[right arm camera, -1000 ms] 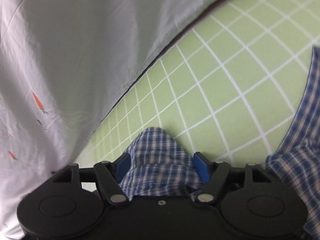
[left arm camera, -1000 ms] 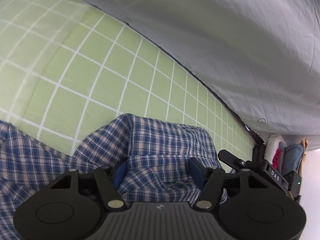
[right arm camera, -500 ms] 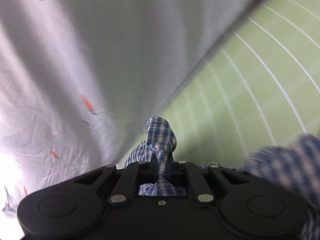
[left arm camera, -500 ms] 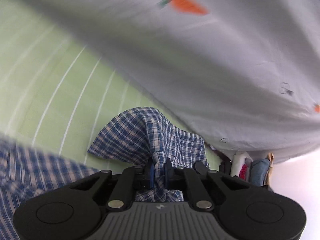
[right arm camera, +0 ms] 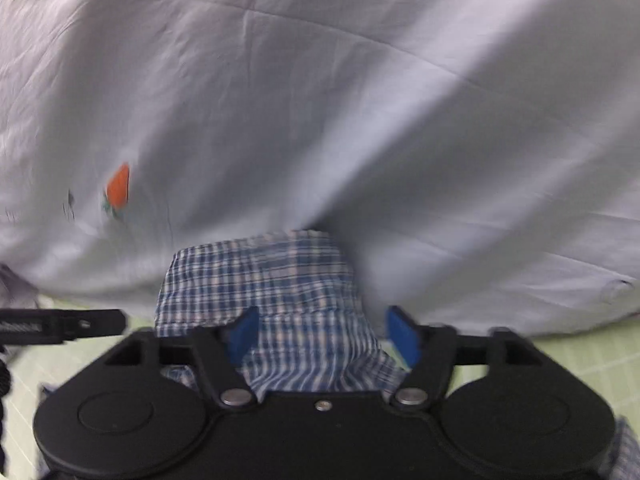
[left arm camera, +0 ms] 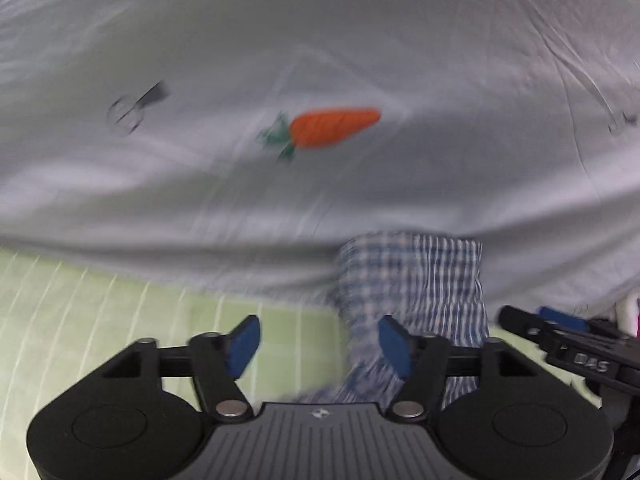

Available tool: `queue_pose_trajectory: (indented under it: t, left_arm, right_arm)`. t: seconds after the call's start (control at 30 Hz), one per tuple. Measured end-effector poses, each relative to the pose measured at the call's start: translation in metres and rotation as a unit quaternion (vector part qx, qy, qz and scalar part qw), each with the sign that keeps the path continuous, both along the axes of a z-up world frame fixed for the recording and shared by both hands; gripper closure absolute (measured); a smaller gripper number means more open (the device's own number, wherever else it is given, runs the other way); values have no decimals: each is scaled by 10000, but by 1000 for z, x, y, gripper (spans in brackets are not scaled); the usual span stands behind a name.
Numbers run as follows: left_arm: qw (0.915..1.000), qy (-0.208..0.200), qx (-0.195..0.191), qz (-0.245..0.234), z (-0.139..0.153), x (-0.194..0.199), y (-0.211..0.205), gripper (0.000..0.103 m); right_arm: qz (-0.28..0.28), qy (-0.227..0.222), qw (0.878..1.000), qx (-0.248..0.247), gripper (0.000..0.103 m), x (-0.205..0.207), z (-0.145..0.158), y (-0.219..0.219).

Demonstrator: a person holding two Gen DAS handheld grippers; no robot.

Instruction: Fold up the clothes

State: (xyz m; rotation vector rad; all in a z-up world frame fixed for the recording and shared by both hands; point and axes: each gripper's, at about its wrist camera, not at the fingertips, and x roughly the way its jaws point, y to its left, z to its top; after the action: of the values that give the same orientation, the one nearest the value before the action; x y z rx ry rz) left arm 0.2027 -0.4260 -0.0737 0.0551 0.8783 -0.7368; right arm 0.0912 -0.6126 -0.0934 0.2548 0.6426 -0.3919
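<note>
Plaid shirt fabric [left arm camera: 412, 292] in blue and white check rises in front of both of your grippers, on the green gridded mat [left arm camera: 80, 320] and up against the pale sheet [left arm camera: 320, 40] that fills the far part of both views. Your left gripper [left arm camera: 320, 344] has its blue pads spread wide apart; the cloth stands near the right pad [left arm camera: 394, 344] and runs down behind it, while the left pad has only mat behind it, so nothing is pinched there. Your right gripper [right arm camera: 324, 334] is likewise spread, and a fold of the plaid shirt fabric [right arm camera: 260, 280] lies loosely between the pads and spills down toward the gripper body, with a gap showing beside the right pad [right arm camera: 404, 334]. Whether the cloth touches the left pad in that view is hard to tell through the blur. An orange carrot print [left arm camera: 332, 126] sits on the sheet above the left gripper, and the same kind of print [right arm camera: 119, 186] shows far left in the right wrist view. At the right edge of the left wrist view you can see the other gripper's black frame [left arm camera: 576, 348], just beside the shirt.
</note>
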Motion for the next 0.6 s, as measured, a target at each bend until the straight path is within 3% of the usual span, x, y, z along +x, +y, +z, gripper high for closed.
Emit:
queue_pose_trajectory:
  t: [0.13,0.33,0.4,0.6]
  left_arm:
    - [9980,78,598,187,-21,-52,56,30]
    - [9878,585,1252,713,-47,-116,146,28]
    - [9850,758,1228,941,-51,-128,168,27]
    - [9827,1314,440,1227,-53,-138,205,27]
  right_arm:
    - [-57,544,9985,16,9,-73,-20,32]
    - [-129,1469,9890,148,9,-174,-60,91]
    - [-257,1727,9845,132,9,-207,-69,105]
    - [-501,2063,9770,219,7,-268,-77,128]
